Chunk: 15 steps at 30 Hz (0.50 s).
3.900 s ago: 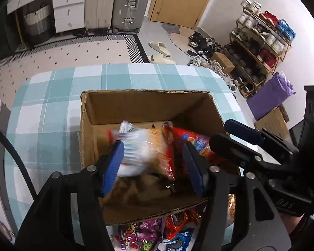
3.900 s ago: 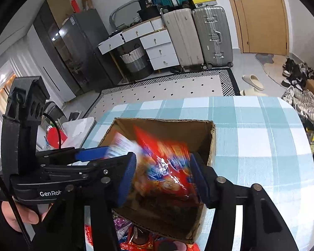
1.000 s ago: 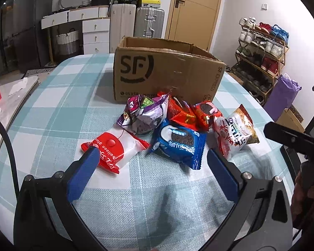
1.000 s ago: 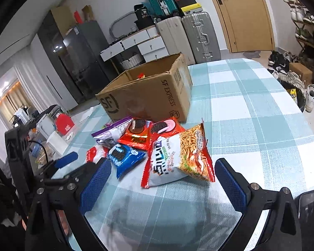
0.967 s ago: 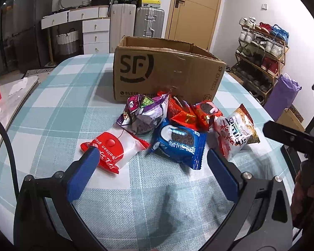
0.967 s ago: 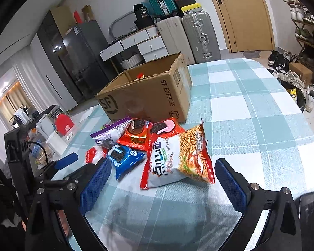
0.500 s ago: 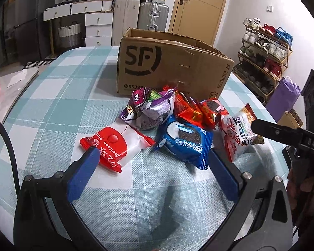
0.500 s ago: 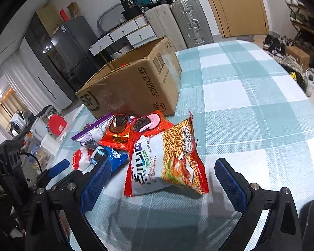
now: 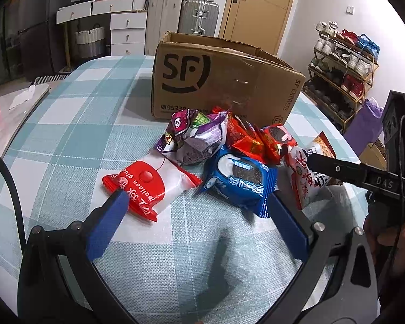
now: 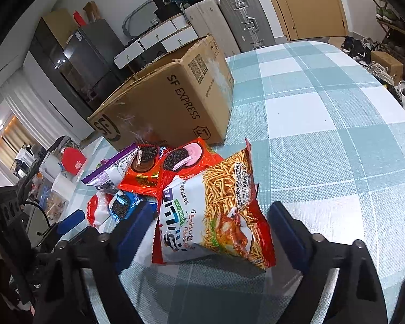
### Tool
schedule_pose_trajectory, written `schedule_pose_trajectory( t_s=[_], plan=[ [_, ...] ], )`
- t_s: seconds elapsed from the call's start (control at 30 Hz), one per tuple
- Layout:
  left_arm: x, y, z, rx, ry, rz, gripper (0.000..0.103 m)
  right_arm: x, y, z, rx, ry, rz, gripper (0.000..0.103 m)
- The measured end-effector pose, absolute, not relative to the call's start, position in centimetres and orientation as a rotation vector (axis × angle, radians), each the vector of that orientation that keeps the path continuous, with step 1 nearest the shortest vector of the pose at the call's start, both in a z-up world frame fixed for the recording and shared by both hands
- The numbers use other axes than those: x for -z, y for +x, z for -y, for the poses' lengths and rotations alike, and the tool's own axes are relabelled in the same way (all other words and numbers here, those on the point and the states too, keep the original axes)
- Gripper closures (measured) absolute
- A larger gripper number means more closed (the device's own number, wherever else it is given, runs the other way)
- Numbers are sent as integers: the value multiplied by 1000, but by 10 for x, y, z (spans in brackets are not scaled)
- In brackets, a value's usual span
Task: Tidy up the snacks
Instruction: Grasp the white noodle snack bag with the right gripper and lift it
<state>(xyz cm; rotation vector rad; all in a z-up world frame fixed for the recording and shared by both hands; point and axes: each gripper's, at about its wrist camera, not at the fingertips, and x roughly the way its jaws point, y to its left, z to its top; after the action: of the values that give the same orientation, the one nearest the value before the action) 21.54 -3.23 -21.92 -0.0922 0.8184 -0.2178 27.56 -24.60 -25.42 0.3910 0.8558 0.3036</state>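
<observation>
Checked tablecloth [image 9: 67, 124], cardboard box [image 9: 224, 81] at far centre — snacks piled before it.
Left gripper [image 9: 197, 224] wide open, empty, near red-white packet [image 9: 148, 183]. Right gripper [image 10: 210, 232] — lower than a second ago — jaws closing around noodle-snack bag [image 10: 216, 210], pads not yet pressing; pickup imminent.

So the tabletop [image 9: 75, 135] has a teal and white checked cloth on it. Toward the back sits an open cardboard SF Express box [image 9: 224, 86]. Right in front of the box there's a heap of snack packs: a purple bag [image 9: 199, 140], a red and white balloon-gum pack [image 9: 148, 186] off to the left, a blue cookie pack [image 9: 240, 181], two red-orange cookie packs [image 10: 175, 167] and a big bag of fried noodle sticks [image 10: 216, 210] leaning on the pile.
</observation>
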Motion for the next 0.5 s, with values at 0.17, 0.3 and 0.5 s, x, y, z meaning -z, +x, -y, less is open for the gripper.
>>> schedule_pose_trajectory(
  t_s=[0.17,0.3,0.5],
  plan=[
    [219,213,31,220,-93,-820,1,254,275,243,-310,371,-853,24],
    [222,216,32,228,-102,-837,1,255,271,242,-307,346,-845,30],
    [222,213,32,215,-92,-830,1,255,265,243,-306,321,-843,41]
  ],
)
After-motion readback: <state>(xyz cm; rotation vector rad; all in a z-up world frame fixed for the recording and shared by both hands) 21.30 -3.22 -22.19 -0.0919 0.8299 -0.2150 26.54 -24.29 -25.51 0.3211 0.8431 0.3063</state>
